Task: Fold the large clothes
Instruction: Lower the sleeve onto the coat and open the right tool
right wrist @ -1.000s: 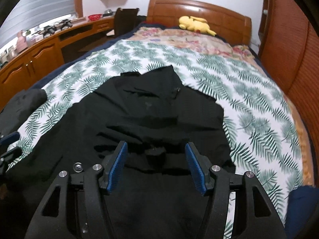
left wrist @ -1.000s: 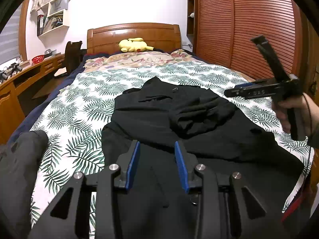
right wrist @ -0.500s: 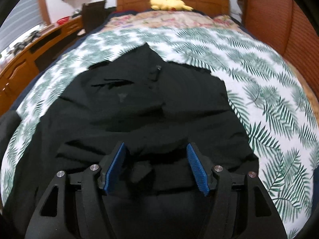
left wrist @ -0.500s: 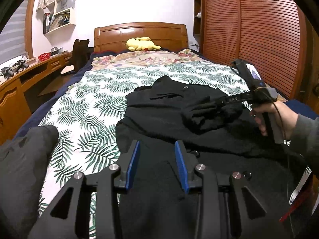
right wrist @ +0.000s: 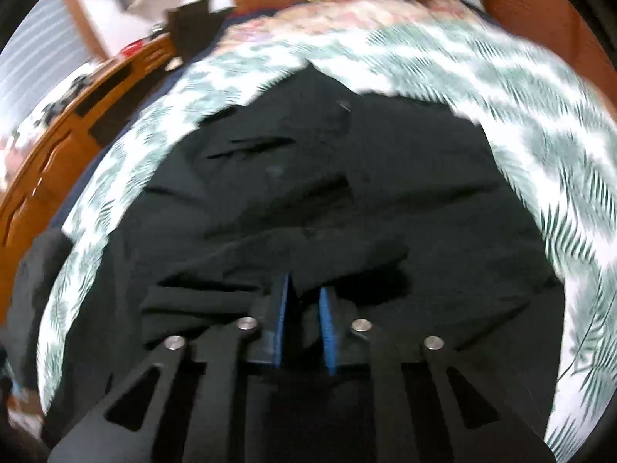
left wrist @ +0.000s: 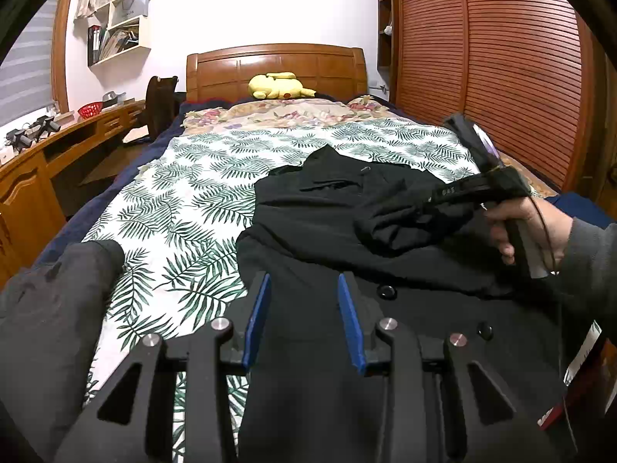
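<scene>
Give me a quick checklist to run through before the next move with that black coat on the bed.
1. Right gripper has cloth: ok, its jaws are closing on a bunched fold of the coat.
2. Left gripper free: ok, part open over the coat's near edge, nothing between its fingers.
3. Coat lying flat: not ok, a lump sits mid-coat.
4. Room on the bed: ok, bare cover to the left.
5. Grip firm: cannot tell, right view is blurred.

Even indoor light, fisheye-bent dark corners; left view sharp, right view motion-blurred
</scene>
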`<action>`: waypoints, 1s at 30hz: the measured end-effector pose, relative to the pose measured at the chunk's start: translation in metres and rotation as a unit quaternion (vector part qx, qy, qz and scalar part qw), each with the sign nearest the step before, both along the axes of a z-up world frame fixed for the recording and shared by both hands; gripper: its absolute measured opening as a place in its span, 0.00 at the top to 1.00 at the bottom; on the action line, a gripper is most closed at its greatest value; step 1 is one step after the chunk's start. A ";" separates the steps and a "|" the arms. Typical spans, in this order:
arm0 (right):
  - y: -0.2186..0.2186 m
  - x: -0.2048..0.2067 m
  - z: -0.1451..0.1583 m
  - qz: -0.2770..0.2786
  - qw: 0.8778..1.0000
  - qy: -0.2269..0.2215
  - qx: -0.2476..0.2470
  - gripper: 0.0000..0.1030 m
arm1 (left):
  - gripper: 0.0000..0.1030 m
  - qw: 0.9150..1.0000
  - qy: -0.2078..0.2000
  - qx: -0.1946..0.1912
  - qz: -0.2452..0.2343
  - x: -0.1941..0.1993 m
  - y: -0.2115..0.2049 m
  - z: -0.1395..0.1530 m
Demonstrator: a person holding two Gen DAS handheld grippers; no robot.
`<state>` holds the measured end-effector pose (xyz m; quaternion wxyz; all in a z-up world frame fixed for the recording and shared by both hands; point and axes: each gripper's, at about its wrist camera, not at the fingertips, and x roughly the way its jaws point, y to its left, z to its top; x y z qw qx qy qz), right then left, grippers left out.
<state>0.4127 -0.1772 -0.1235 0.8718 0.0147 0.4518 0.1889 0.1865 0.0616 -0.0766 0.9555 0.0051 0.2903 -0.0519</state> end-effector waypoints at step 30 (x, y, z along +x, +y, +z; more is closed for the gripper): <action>0.075 -0.208 0.017 0.173 0.984 -0.040 -0.008 0.83 | 0.67 0.999 -0.019 -0.022 0.015 -0.022 0.028 0.007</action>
